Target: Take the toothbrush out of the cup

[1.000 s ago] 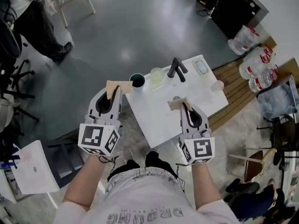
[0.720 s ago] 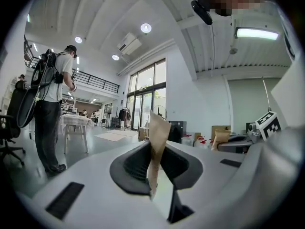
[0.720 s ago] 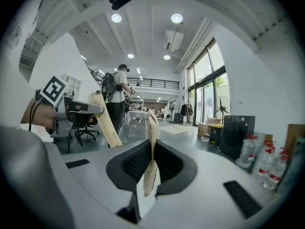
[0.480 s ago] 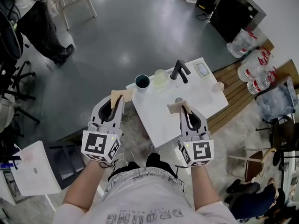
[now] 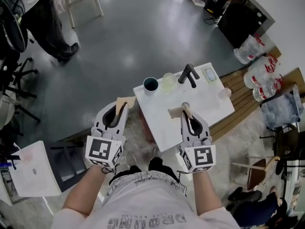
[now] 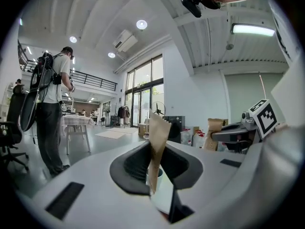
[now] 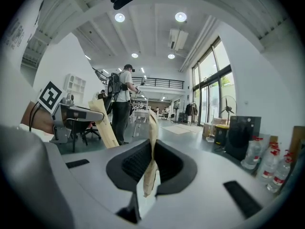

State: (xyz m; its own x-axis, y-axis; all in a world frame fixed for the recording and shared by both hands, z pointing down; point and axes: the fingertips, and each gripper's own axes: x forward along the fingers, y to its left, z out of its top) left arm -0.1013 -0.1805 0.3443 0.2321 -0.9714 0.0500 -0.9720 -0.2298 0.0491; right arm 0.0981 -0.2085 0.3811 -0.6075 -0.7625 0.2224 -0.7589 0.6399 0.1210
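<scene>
On a small white table a dark teal cup stands at the far left corner, with a pale translucent cup right beside it. I cannot make out a toothbrush in either cup. My left gripper is shut, tan pads together and empty, just off the table's left edge, short of the teal cup. My right gripper is shut too, empty, over the middle of the table. In the left gripper view the shut pads hide most of a cup.
A black tap and a small dish sit at the table's far edge, a clear item at its right. A person stands far left. Water bottles lie on the right, a white chair near left.
Both grippers have drawn back toward my body, still shut. The left pads, earlier beside the teal cup, now sit farther short of it, off the table's edge.
</scene>
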